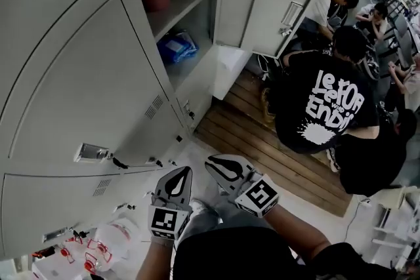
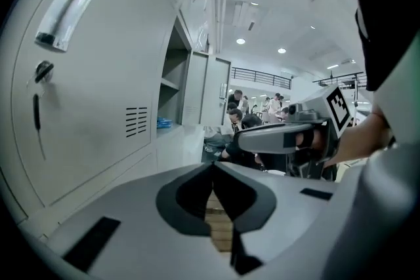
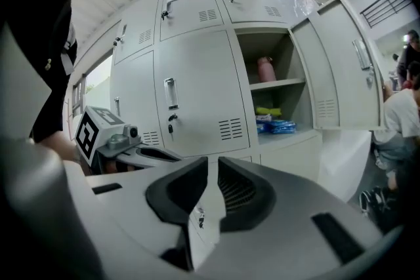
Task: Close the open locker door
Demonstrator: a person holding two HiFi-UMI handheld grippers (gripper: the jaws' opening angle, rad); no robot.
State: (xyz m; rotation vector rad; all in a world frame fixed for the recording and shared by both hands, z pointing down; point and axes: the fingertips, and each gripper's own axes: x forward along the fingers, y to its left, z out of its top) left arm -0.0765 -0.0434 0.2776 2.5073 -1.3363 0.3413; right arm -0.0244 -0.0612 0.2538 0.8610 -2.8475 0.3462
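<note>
Gaping locker door (image 1: 262,0): swung wide open
left gripper (image 1: 184,173): jaws together, nothing in them, well below the door
right gripper (image 1: 212,164): jaws pinched together too, empty, below the door

Two grippers are showing: one left gripper (image 1: 184,174) and one right gripper (image 1: 213,162). One locker door (image 1: 262,0) is standing open, and one shelf (image 3: 279,82) is dividing that locker into two compartments. Inside, one pink bottle (image 3: 266,69), one blue packet (image 3: 281,126) and one yellow item (image 3: 268,111) are sitting.
</note>
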